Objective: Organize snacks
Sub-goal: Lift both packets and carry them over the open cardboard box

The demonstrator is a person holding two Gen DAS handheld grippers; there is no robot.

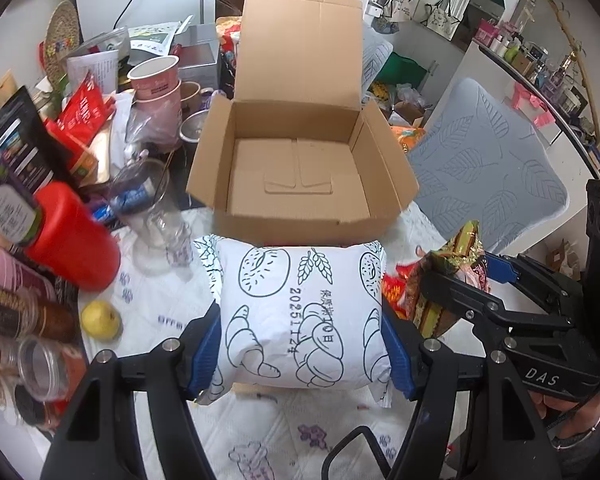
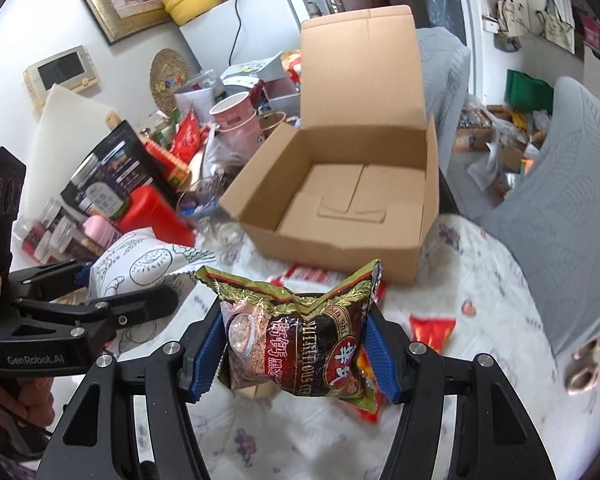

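Snacks ride clamped: white bread packet (image 1: 300, 312) in the left gripper (image 1: 300, 344), dark cereal pouch (image 2: 296, 344) in the right gripper (image 2: 296, 356). Ahead of both fingers waits an empty cardboard box (image 1: 300, 168), likely their destination.

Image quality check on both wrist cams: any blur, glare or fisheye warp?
Left wrist view: sharp on the white bread bag and open cardboard box; strong fisheye bending and dark corners at the edges. Right wrist view: glare on the glossy dark cereal packet; the box is sharp, and the rim is warped.

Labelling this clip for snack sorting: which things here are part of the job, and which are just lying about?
Job:
- white bread packet, in left hand-held gripper
- dark cereal packet, in right hand-held gripper
- open cardboard box

Lying about:
- red bottle
- pink cups
- lemon
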